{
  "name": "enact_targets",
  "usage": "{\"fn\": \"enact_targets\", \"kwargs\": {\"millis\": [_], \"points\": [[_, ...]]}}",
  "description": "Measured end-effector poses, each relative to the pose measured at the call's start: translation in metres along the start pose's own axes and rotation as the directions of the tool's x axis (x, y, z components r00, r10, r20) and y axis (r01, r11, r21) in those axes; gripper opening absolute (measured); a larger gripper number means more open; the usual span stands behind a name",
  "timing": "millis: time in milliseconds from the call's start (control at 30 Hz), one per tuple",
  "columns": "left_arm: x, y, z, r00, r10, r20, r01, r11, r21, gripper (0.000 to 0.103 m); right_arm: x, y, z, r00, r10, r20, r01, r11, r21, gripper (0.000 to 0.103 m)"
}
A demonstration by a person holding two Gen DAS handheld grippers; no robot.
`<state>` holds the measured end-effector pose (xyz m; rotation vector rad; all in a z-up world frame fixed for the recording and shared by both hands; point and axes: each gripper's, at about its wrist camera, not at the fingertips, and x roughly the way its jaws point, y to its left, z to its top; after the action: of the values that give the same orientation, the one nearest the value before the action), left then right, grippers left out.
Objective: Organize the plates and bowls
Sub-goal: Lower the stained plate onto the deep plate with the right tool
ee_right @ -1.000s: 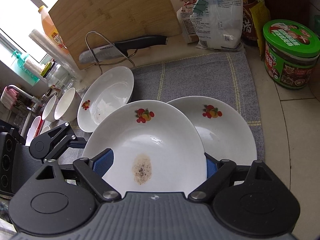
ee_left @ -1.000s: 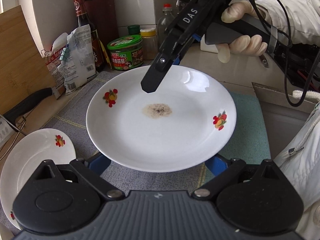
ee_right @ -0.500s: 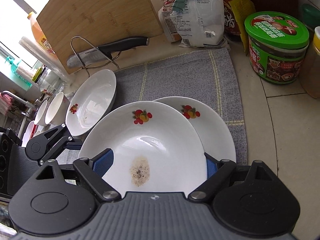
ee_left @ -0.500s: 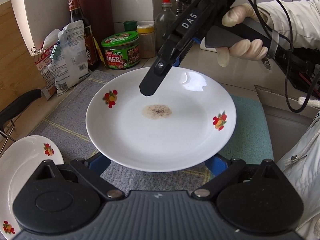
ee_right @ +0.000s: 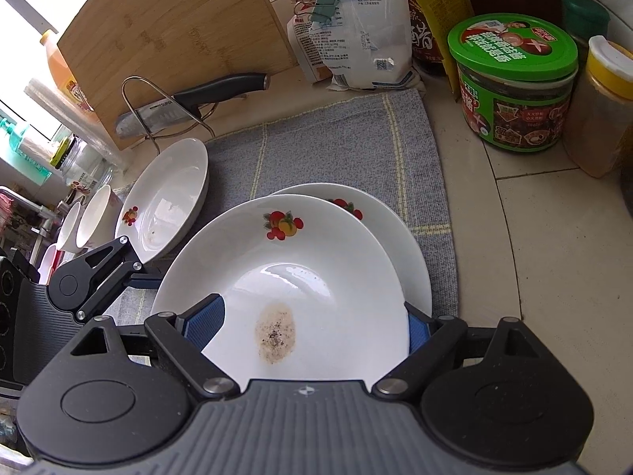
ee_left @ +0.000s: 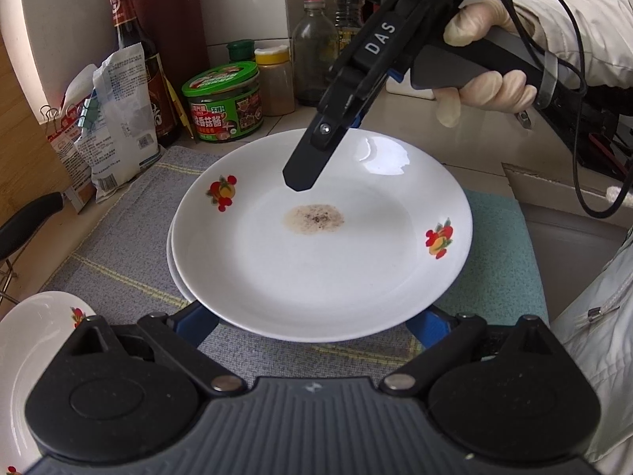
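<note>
Left wrist view: your left gripper (ee_left: 312,324) has its blue pads set wide apart at either side of a stained plate (ee_left: 320,237), whose near rim lies between them; whether the pads press on it cannot be told. That plate sits over a second plate (ee_left: 174,265) (only a sliver of rim shows at its left) on the grey mat (ee_left: 110,245). A third plate (ee_left: 27,340) lies at lower left. Your right gripper (ee_left: 304,170), held in a gloved hand (ee_left: 486,83), reaches down onto the far rim. One green-lidded jar (ee_left: 223,107) stands behind.

Right wrist view: your right gripper's (ee_right: 312,324) jaws are apart, flanking the stained plate's (ee_right: 300,277) near edge; grip cannot be told. Three plates are counted here: the stained one, the one beneath (ee_right: 399,245), and one leaning at left (ee_right: 166,198). Two bowls (ee_right: 95,217) stand beyond it. One knife (ee_right: 190,99) rests in a wire rack against a wooden board (ee_right: 170,35).
</note>
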<state>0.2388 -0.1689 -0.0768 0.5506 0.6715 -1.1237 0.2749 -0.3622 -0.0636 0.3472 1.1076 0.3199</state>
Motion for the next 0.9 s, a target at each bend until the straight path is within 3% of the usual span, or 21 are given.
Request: {"fn": "enact_targets", "kwargs": {"millis": [400, 900], "points": [[0.006, 0.001, 0.004, 0.997, 0.048, -0.053, -0.046, 0.998, 0.033, 0.099, -0.005, -0.008, -0.008, 1.000, 0.015, 0.014, -0.016, 0.999, 0.045, 0.093], [0.006, -0.003, 0.008, 0.998, 0.036, -0.048, -0.033, 0.998, 0.061, 0.100, -0.013, -0.003, -0.013, 1.000, -0.009, 0.016, 0.008, 0.999, 0.043, 0.093]]}}
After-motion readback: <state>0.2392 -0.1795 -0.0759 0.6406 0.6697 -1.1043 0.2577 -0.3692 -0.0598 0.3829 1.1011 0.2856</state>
